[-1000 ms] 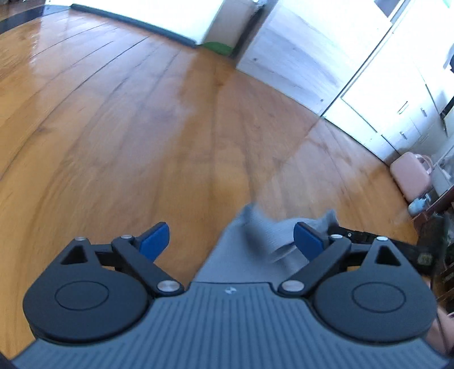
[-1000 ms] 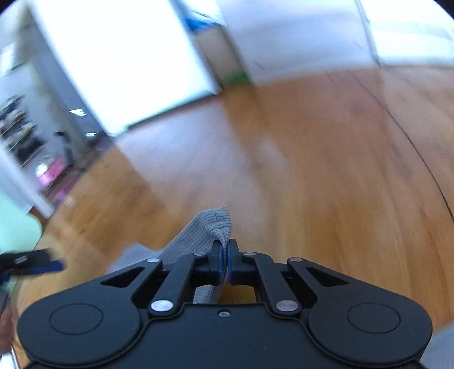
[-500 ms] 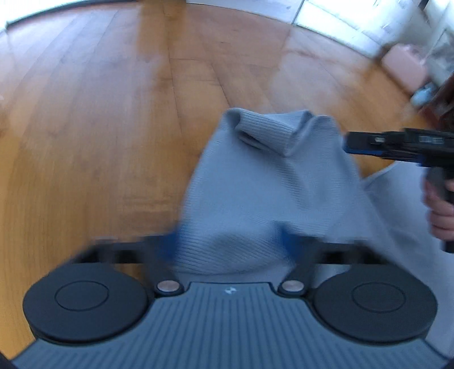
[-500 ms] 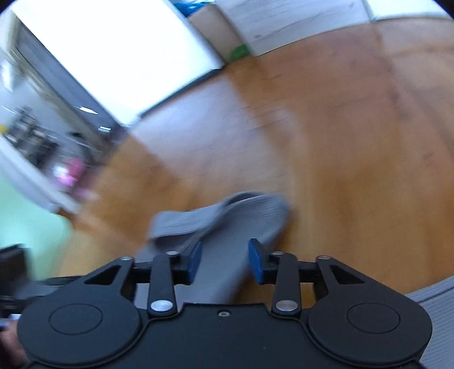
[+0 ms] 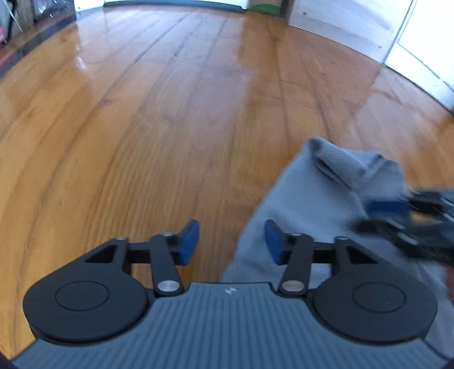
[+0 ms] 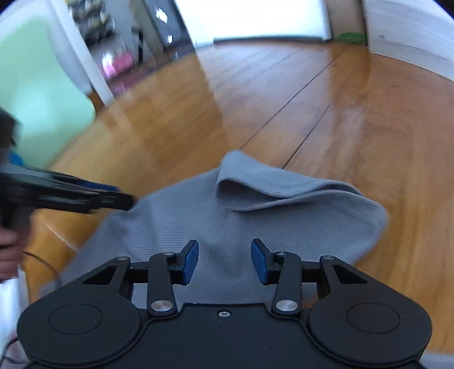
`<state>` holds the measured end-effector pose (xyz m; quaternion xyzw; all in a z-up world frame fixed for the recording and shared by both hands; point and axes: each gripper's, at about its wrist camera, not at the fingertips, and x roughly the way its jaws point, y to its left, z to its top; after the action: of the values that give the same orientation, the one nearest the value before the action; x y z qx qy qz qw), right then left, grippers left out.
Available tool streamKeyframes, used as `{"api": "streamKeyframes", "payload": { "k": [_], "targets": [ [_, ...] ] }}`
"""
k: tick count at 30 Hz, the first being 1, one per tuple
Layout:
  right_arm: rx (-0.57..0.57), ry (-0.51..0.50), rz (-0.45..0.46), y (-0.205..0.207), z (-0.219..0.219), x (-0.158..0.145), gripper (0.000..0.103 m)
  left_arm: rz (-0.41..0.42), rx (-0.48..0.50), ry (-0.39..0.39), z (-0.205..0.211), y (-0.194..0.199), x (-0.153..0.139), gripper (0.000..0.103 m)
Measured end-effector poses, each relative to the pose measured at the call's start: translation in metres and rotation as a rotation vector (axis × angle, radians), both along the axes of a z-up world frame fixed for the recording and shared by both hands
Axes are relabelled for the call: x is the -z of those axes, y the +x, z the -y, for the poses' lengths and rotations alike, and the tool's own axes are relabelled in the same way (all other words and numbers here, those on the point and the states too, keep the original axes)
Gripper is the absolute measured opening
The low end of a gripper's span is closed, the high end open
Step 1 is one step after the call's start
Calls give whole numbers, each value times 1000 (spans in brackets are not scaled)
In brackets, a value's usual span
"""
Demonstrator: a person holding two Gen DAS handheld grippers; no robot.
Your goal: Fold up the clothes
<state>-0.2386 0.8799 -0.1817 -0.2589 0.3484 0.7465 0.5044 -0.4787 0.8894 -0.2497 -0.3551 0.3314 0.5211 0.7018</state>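
A grey knit garment (image 6: 227,221) is spread out on a wooden floor (image 5: 142,127), and it's seen bunched up a bit at its far end, where a ribbed edge (image 6: 272,187) is folded over on itself into a loose flap. In the right wrist view the right gripper (image 6: 224,261) is held just over the near part of the cloth, pointed down at it, with the blue pads (image 6: 190,261) parted at roughly a middle width; nothing is pinched between them, only fabric is seen lying underneath. The left gripper (image 5: 231,242) is found off the left edge of the garment, mostly above bare floor, with its right-hand pad (image 5: 273,244) over the cloth's border and the other over wood. Its jaws are caught opening and nothing is clamped in them. Each gripper is also picked up, blurred, at the side of the other's view, and part of a hand (image 6: 8,249) is seen on the left gripper's handle. Further out, a pale green panel (image 6: 42,93), a white wall or cabinet (image 6: 405,34), and a bright doorway (image 6: 249,17) are made out at the edge of the room, all quite smeared.
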Motion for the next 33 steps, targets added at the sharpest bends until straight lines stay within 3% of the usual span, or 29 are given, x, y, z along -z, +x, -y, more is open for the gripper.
{"api": "streamKeyframes", "payload": {
  "k": [1,3,6,8,11,12,17,20,23,28,31,33],
  "targets": [
    [-6,30,12,-6,-8,0,47,4,6,-17,7,-3,1,65],
    [-20,65,50,-21,-24,1,46,-35,-3,-47,18,-14,6,67],
    [156,161,135,-25,-40,-6,46,-55,-41,-60,51,-37,5,71],
    [243,156,52,-14,-28,-15,46,-46,-85,-79,75,-57,8,79],
    [364,149,-68,3,-8,-28,47,-34,-167,-97,109,-83,12,80],
    [345,145,-69,3,7,-30,47,-24,-193,-92,120,-91,11,80],
    [239,71,-68,-10,77,-25,56,201,-316,-112,164,-119,7,80],
    [160,-4,-83,-15,127,-20,56,254,-310,-147,184,-121,8,80],
    [76,-57,-82,-26,160,-14,56,245,-221,-157,196,-112,9,80],
    [45,-133,-49,-40,194,-13,56,498,-211,-228,217,-126,18,80],
    [101,-186,-99,-46,210,-18,56,408,-150,-181,232,-125,11,80],
    [153,-229,-172,-43,229,-17,56,331,-124,-199,241,-123,10,80]
  ]
}}
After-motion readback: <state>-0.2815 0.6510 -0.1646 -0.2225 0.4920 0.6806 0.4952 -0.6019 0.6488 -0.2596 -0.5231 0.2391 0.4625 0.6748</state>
